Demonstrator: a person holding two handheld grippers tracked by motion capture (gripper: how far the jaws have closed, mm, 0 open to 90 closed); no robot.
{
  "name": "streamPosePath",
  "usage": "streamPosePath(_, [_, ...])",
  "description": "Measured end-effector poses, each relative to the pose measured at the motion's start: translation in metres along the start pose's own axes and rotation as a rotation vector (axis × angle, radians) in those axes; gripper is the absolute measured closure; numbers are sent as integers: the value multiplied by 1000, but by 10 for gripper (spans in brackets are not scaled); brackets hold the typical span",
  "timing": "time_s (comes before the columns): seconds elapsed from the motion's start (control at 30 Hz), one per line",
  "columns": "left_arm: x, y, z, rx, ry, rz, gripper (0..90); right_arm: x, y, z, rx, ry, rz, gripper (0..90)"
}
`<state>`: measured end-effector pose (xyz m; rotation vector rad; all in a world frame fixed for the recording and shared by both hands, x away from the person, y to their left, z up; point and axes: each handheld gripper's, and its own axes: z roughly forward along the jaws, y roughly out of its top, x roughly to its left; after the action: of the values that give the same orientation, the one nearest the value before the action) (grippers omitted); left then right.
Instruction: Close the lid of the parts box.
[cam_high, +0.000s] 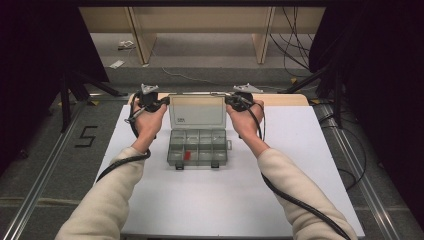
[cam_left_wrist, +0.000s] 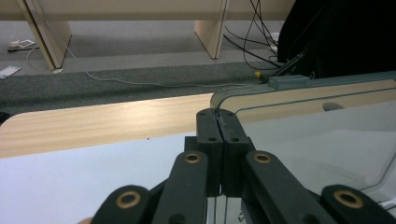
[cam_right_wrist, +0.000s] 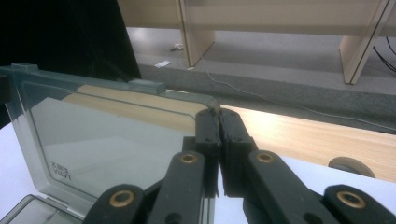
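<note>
Clear plastic lid (cam_high: 196, 111) of the compartment box (cam_high: 197, 147) stands raised between both grippers. Left gripper (cam_left_wrist: 218, 114) pinches the lid's left top corner, jaws pressed together on its edge. Right gripper (cam_right_wrist: 218, 113) pinches the right top corner likewise. Box tray rests on the white table (cam_high: 210, 200), below and nearer than the jaws.

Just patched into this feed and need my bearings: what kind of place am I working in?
Probably a lab recording station rather than a home: a white table ringed by black curtains, loose cables on grey carpet, floor rails with a taped "5".
</note>
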<state>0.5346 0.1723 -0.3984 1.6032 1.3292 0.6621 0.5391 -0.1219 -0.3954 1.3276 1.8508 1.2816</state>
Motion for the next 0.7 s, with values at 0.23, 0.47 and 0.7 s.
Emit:
streamPosePath(0.23, [-1, -2, -5, -10, -1, 10, 889, 1, -2, -5, -5, 4, -6, 882])
streamPosePath(0.47, [-3, -5, -7, -25, 3, 15, 890, 2, -4, -8, -14, 9, -5, 883])
streamPosePath(0.7, [-5, -7, -11, -41, 8, 21, 890, 3, -5, -12, -18, 11, -6, 884])
